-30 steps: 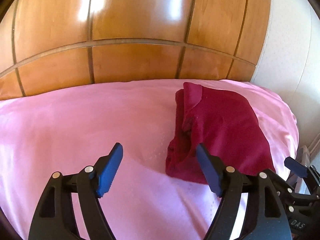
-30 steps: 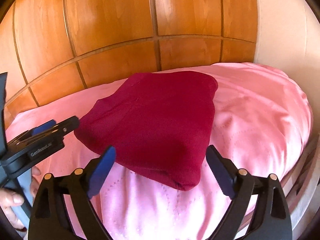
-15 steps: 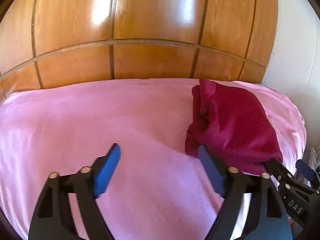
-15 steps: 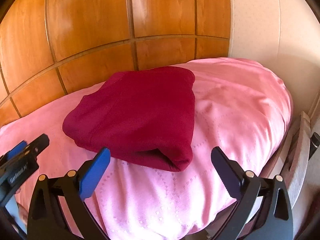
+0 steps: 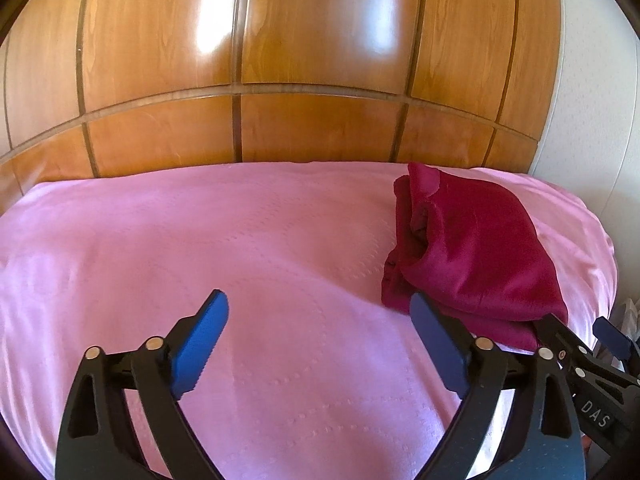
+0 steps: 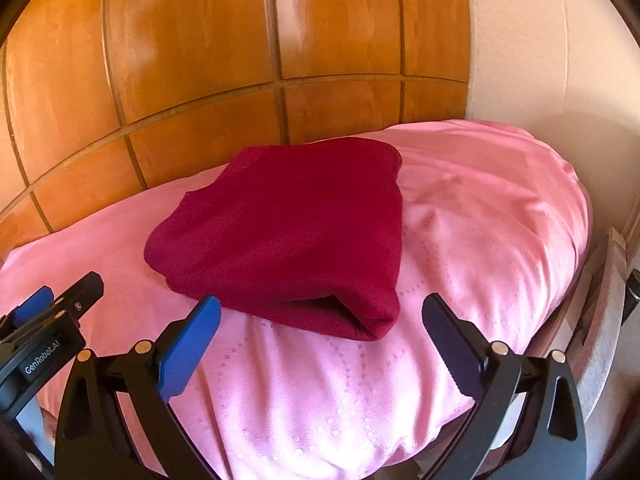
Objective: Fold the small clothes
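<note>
A dark red garment [image 5: 476,244] lies folded in a compact stack on the pink bedcover [image 5: 240,240], at the right in the left wrist view and in the middle of the right wrist view [image 6: 292,224]. My left gripper [image 5: 320,308] is open and empty, above the cover to the left of the garment's near edge. My right gripper [image 6: 320,316] is open and empty, just in front of the garment's near fold. The right gripper's tip also shows in the left wrist view [image 5: 576,348].
A wooden panelled headboard [image 5: 280,80] stands behind the bed. A pale wall [image 6: 520,48] rises on the right. The bed's right edge [image 6: 576,248] drops off to the bed frame. The left gripper's body [image 6: 44,344] shows at the left of the right wrist view.
Both grippers have drawn back from the folded garment, which now looks smaller and farther off. Both stay open. The garment has not moved.
</note>
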`<state>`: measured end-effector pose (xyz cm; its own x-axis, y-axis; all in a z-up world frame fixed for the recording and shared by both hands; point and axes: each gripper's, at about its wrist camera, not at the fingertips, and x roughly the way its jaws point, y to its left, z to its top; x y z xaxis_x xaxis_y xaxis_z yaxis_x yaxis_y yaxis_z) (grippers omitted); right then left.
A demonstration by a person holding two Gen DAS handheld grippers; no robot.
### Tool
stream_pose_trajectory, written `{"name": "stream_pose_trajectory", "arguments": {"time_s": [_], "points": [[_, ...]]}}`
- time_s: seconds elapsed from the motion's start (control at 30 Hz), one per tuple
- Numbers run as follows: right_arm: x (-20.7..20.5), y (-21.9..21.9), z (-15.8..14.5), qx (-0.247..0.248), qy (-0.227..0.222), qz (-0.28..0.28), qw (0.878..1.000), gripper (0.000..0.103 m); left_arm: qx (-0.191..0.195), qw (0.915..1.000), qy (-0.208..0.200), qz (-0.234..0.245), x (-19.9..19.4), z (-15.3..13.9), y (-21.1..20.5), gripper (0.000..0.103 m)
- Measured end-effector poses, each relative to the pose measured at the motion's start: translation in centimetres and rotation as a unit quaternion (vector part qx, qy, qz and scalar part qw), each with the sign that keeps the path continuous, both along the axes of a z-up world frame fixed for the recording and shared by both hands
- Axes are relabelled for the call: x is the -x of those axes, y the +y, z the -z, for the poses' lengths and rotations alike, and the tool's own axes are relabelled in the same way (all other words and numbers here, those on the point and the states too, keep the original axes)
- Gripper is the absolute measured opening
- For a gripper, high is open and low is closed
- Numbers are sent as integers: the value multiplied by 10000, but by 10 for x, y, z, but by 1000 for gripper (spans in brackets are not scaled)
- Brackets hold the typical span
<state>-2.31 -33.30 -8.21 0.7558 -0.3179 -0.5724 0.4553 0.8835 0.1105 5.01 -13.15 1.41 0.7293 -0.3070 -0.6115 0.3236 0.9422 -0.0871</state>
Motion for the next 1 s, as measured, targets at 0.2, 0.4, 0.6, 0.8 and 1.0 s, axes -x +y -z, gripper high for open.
{"name": "stream_pose_trajectory", "arguments": {"time_s": [0.2, 0.4, 0.6, 0.8, 1.0], "points": [[-2, -2, 1, -46, 10, -1, 10000, 100, -22, 10000, -35, -1, 2, -2, 0, 94], [-2, -5, 0, -63, -46, 48, 10000, 100, -27, 10000, -56, -7, 3, -4, 1, 94], [0, -3, 0, -51, -52, 73, 9999, 100, -64, 10000, -74, 1, 3, -4, 0, 94], [0, -2, 0, -97, -52, 68, 9999, 100, -35, 10000, -73, -30, 3, -5, 0, 97], [0, -3, -1, -96, -74, 88, 9999, 101, -51, 10000, -81, -10, 3, -5, 1, 97]]}}
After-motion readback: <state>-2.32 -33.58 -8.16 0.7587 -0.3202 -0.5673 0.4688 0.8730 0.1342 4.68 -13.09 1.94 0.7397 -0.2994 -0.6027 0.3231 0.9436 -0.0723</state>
